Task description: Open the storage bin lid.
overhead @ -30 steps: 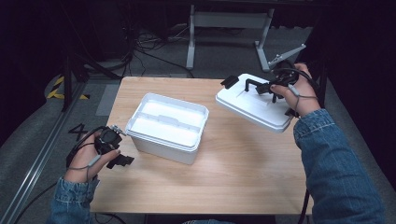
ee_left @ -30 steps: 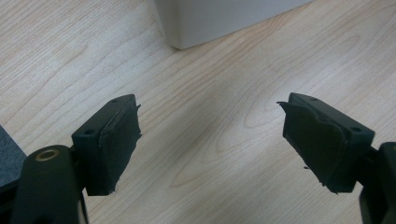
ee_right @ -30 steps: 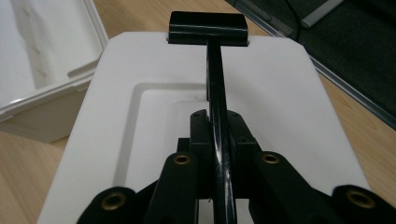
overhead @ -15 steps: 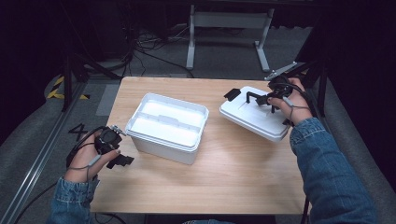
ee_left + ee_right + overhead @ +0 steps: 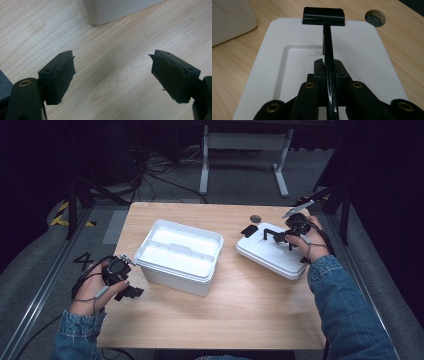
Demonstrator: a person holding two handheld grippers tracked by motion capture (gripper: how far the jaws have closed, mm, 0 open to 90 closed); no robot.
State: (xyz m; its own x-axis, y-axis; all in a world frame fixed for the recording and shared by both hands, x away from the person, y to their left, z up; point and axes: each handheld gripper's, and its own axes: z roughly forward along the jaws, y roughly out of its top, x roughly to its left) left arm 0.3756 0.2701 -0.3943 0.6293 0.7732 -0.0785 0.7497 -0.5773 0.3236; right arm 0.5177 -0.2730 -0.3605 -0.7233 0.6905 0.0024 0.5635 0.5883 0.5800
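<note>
The bench (image 5: 240, 320) is a pale wooden top with a round cable hole (image 5: 255, 219) near its far edge, right of the middle. The bin (image 5: 179, 256), a white open box, stands left of the middle, its long side running at a slant from the near left toward the far right. The lid (image 5: 272, 251), white and flat with a sunken panel, lies near the bench's right edge, well apart from the bin and just on the near side of the hole; a black latch (image 5: 323, 15) sits at its far end, and a thin black handle (image 5: 327, 42) rises along its middle.

The right tool (image 5: 282, 236) sits over the lid, held from the right edge side by a hand in a denim sleeve. In the right gripper view its jaws are pressed together on the handle, which runs up between them toward the latch, so the lid is pinched by that handle.

The left tool (image 5: 112, 75) rests near the bench's near left corner, just beside the bin's near left end. In the left gripper view its jaws stand spread wide, with bare wood between them and one corner of the bin ahead; they touch nothing.
</note>
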